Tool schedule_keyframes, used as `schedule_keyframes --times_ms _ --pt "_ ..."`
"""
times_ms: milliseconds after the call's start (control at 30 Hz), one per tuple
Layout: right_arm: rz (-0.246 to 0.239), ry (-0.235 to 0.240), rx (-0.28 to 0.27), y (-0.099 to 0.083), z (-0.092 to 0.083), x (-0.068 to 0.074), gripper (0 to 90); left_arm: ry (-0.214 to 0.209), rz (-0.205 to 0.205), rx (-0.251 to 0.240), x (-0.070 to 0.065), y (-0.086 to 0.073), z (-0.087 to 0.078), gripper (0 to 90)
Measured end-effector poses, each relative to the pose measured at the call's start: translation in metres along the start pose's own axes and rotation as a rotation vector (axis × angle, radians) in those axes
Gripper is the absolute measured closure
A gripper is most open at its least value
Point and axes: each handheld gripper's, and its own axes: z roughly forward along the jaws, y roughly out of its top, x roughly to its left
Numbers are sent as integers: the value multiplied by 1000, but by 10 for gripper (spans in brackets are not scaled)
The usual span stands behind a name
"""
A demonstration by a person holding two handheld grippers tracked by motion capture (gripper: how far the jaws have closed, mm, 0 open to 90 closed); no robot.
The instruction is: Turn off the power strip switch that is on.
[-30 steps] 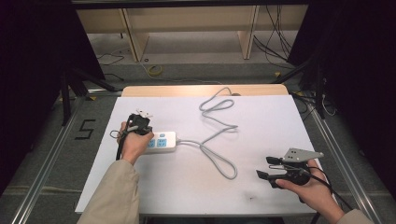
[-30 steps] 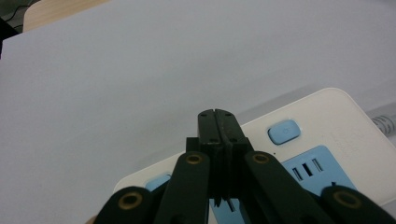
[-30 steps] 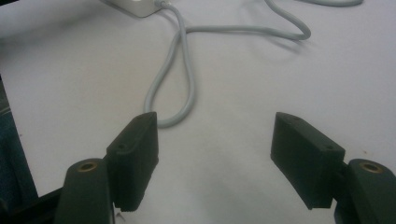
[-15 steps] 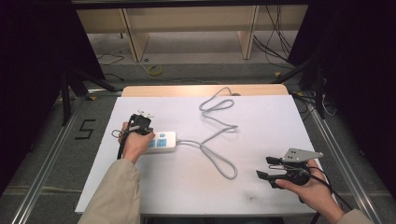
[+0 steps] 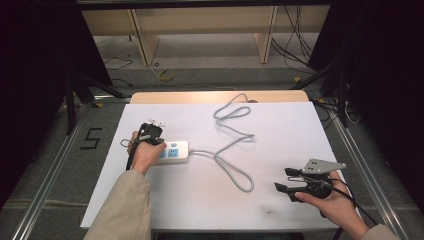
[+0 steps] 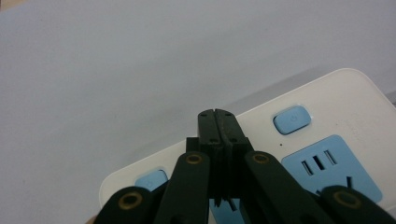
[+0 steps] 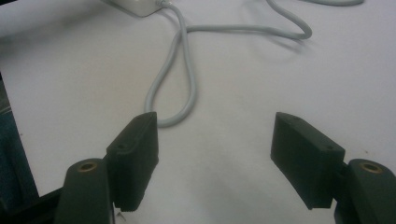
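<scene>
The power strip (image 5: 172, 151) lies on the white table (image 5: 280, 125), toward its left side, and serves as the landmark here. The left gripper (image 5: 151, 131) sits at the strip's left end, tilted down onto it. In the left gripper view its two jaws are pressed fully together, nothing between them, with the closed tip (image 6: 218, 122) over the white face of the strip, between the blue button (image 6: 292, 119) nearer the cord end and a second blue button (image 6: 150, 180) at the outer end. Whether the tip touches the casing cannot be told.

Compared with half a second and a second ago, almost nothing has shifted: the left hand (image 5: 146, 155) and its gripper hold the same spot on the strip, and the grey cord (image 5: 235, 145) keeps the same loops running right and away from the strip.

The right gripper (image 5: 289, 181) waits well to the right of the strip, near the table's front edge, its jaws spread wide and empty; the nearest cord loop (image 7: 175, 100) lies just ahead of it.

The stillness suggests a deliberate press on a switch with the closed tip, likely mid-press or lining up.
</scene>
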Motion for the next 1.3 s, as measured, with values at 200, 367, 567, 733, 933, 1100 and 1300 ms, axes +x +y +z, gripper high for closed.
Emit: schedule_keyframes --times_ms 200,367,567,733,933,1100,1300 --pt "0 -1 0 0 0 0 325 -6 0 6 -1 0 -1 898" --pt "-1 -1 2 0 0 0 325 -4 5 22 -2 1 -1 898" --pt "2 -1 2 0 0 0 325 4 14 21 -4 1 -1 898" --pt "1 -1 4 0 0 1 325 11 24 34 -5 3 -1 899" --pt "-2 1 7 0 0 1 325 26 48 48 -7 5 0 899" --pt "0 0 10 0 0 1 325 30 54 50 -8 5 0 900" --pt "-3 2 12 0 1 1 325 40 73 70 -10 8 0 900"
